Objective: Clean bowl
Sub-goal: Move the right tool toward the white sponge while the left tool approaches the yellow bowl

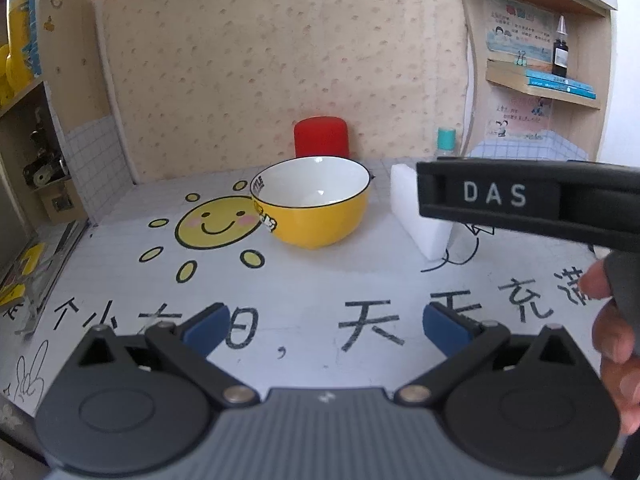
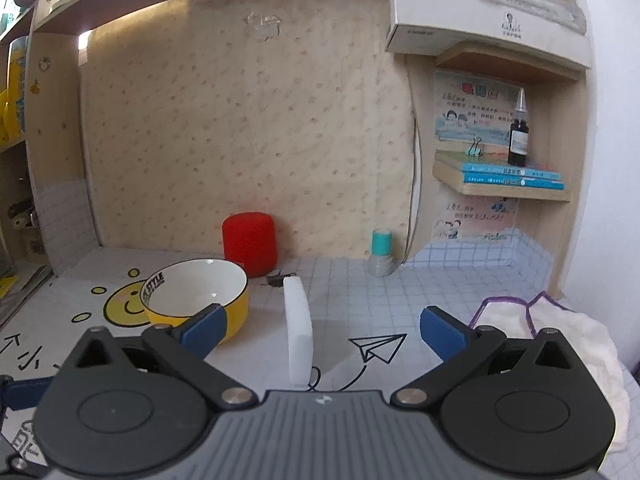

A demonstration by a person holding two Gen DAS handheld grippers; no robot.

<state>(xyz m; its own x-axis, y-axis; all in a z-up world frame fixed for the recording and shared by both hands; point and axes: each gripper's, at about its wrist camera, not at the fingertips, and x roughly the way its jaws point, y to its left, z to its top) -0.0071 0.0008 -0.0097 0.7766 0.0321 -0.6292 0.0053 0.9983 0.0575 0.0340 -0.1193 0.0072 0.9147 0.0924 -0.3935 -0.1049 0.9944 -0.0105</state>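
Observation:
A yellow bowl (image 1: pixel 316 200) with a white inside stands upright on the desk mat; in the right wrist view the same bowl (image 2: pixel 196 296) sits at the left. A white sponge block (image 1: pixel 420 216) stands on edge just right of it, and the sponge (image 2: pixel 298 328) is straight ahead of my right gripper (image 2: pixel 324 332), which is open and holds nothing. My left gripper (image 1: pixel 324 332) is open too, well short of the bowl. The right gripper's dark body (image 1: pixel 520 200) crosses the left wrist view, covering part of the sponge.
A red cylinder (image 2: pixel 250 242) stands behind the bowl by the wall. A teal-capped bottle (image 2: pixel 381 252) is at the back right. A white cloth (image 2: pixel 560 340) lies at the right. Shelves with books and a dark bottle (image 2: pixel 519 136) hang right. A hand (image 1: pixel 612 340) shows.

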